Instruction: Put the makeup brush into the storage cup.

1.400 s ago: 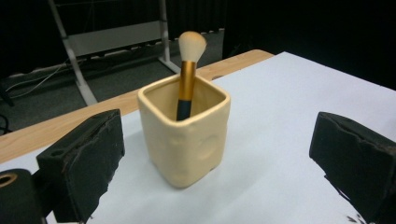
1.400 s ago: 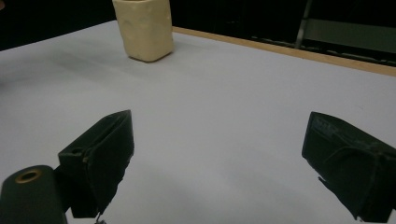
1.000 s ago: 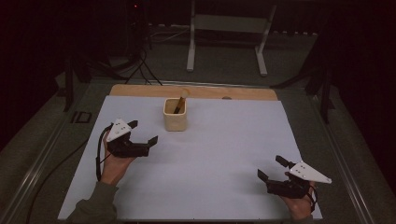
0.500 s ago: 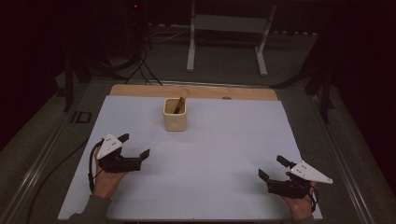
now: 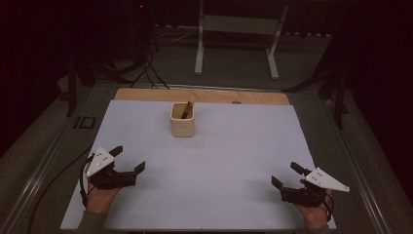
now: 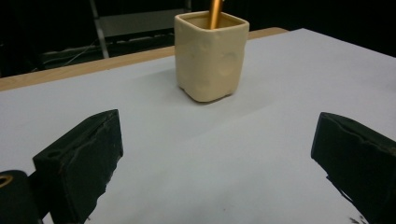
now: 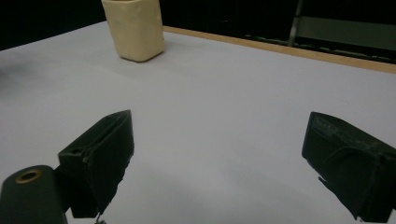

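A cream square cup [image 5: 183,120] stands upright on the white sheet [image 5: 234,146] near the table's far middle, with a brown stick [image 5: 187,107] leaning inside it. The left gripper view has the cup [image 6: 211,54] ahead and the stick [image 6: 215,8] rising from it. My left gripper [image 5: 128,159] rests low at the sheet's front left, open and holding nothing, its jaws wide apart [image 6: 215,158]. My right gripper [image 5: 287,175] sits at the front right, also open and holding nothing [image 7: 219,158]. The right gripper view catches the cup [image 7: 133,28] far off to its left.
A bare wooden strip [image 5: 146,94] edges the table behind the sheet. Beyond it stands a white metal frame [image 5: 238,29] on a dark floor. Cables [image 5: 141,68] lie at the back left. A small dark object [image 5: 84,122] lies just off the sheet's left edge.
My left gripper has drawn back from near the cup toward the front left of the sheet and come down low. The right gripper has stayed in place.
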`<state>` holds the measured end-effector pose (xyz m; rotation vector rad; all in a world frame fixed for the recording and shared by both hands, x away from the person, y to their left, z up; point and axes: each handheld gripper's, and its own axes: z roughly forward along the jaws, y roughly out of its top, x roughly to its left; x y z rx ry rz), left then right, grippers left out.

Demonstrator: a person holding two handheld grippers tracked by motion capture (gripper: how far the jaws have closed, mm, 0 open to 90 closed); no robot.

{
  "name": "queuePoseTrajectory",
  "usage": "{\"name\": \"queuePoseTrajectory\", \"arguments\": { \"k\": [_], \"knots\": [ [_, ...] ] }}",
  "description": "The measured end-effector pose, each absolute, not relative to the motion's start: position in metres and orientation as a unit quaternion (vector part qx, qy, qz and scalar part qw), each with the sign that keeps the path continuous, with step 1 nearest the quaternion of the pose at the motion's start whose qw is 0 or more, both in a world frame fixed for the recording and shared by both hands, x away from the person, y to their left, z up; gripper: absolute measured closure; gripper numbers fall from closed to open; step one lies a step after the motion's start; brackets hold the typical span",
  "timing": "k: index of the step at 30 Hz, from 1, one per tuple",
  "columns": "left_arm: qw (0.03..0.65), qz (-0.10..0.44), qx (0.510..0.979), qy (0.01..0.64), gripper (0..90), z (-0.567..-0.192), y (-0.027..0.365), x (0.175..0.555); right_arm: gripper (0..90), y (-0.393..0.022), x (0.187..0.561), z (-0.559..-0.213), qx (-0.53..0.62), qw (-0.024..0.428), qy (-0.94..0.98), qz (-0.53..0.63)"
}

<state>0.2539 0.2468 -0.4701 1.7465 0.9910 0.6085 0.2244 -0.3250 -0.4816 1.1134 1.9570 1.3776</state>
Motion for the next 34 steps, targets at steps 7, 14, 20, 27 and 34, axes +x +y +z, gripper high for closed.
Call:
{"name": "queuePoseTrajectory", "arguments": {
  "k": [7,14,20,27,34],
  "knots": [
    [0.492,0.252,0.723,0.414,3.5,-0.474,0.253,0.247,8.9,-0.326,0.224,-0.481,0.407,0.248,0.719,0.505],
    [0.491,0.256,0.719,0.42,3.5,-0.476,0.258,0.242,8.9,-0.328,0.224,-0.481,0.408,0.248,0.718,0.507],
    [0.486,0.256,0.719,0.425,3.5,-0.479,0.263,0.24,8.9,-0.33,0.223,-0.482,0.407,0.247,0.718,0.507],
    [0.473,0.262,0.718,0.438,3.4,-0.485,0.272,0.238,8.9,-0.334,0.222,-0.483,0.41,0.248,0.718,0.505],
    [0.468,0.269,0.716,0.442,3.4,-0.486,0.277,0.236,9.0,-0.337,0.223,-0.483,0.412,0.246,0.714,0.509]
  ]
}}
